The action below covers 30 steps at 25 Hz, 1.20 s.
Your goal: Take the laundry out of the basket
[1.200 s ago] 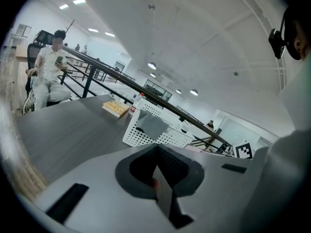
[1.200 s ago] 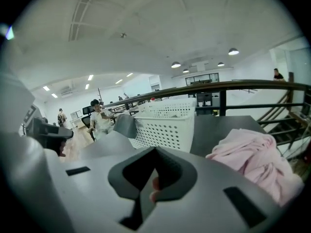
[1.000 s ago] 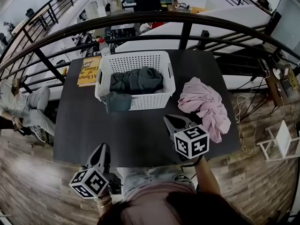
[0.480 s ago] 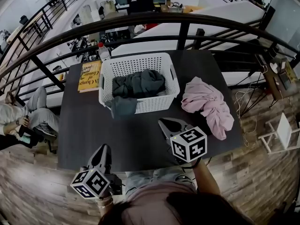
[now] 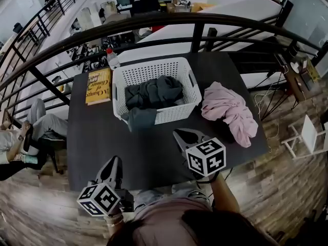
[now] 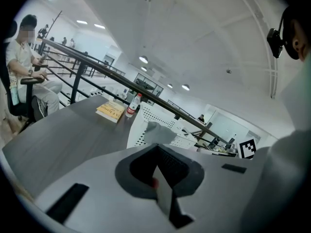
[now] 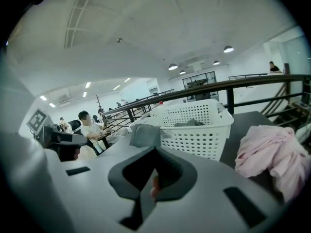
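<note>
Both jaw pairs are pressed together on nothing: the left gripper (image 5: 111,165) hangs over the near edge of the table (image 5: 148,150), and the right gripper (image 5: 184,136) is in front of the basket (image 5: 154,62), apart from it. Dark laundry (image 5: 154,91) lies piled in the basket, with a grey piece (image 5: 141,119) draped over its front wall. A pink garment (image 5: 228,109) lies on the table just right of the basket, and a book (image 5: 98,86) lies to its left
</note>
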{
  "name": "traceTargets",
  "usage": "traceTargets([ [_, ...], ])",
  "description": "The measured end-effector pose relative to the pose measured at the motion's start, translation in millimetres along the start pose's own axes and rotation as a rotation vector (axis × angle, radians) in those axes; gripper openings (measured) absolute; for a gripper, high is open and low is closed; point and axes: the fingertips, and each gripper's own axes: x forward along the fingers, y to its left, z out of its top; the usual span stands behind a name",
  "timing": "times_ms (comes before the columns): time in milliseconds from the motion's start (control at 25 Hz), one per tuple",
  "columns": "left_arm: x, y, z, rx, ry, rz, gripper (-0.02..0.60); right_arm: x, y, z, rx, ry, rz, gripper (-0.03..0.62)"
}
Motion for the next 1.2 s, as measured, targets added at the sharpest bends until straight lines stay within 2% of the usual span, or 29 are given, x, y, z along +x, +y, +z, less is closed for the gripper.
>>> traceTargets([
  [440, -2.3, 35.0, 25.0, 0.008, 0.046, -0.052, -0.003, 15.9, 16.4, 22.6, 0.038, -0.091, -0.072, 0.017],
  [680, -2.3, 62.6, 33.4, 0.006, 0.078, -0.086, -0.003, 28.7, 29.3, 28.0, 0.072, -0.107, -0.105, 0.017],
  [1000, -2.6, 83.1, 47.8, 0.01, 0.123, -0.143, -0.003, 36.6, 47.2, 43.1, 0.063, -0.111, -0.146, 0.021],
  [1080, -1.9, 85.2, 50.5, 0.008, 0.134, -0.159, -0.003, 37.8, 50.6, 48.0, 0.046, -0.101, -0.154, 0.029],
  [1200, 0.4, 88.3, 51.5, 0.006, 0.15, -0.183, -0.003, 39.7, 53.3, 56.0, 0.017, -0.085, -0.166, 0.083],
])
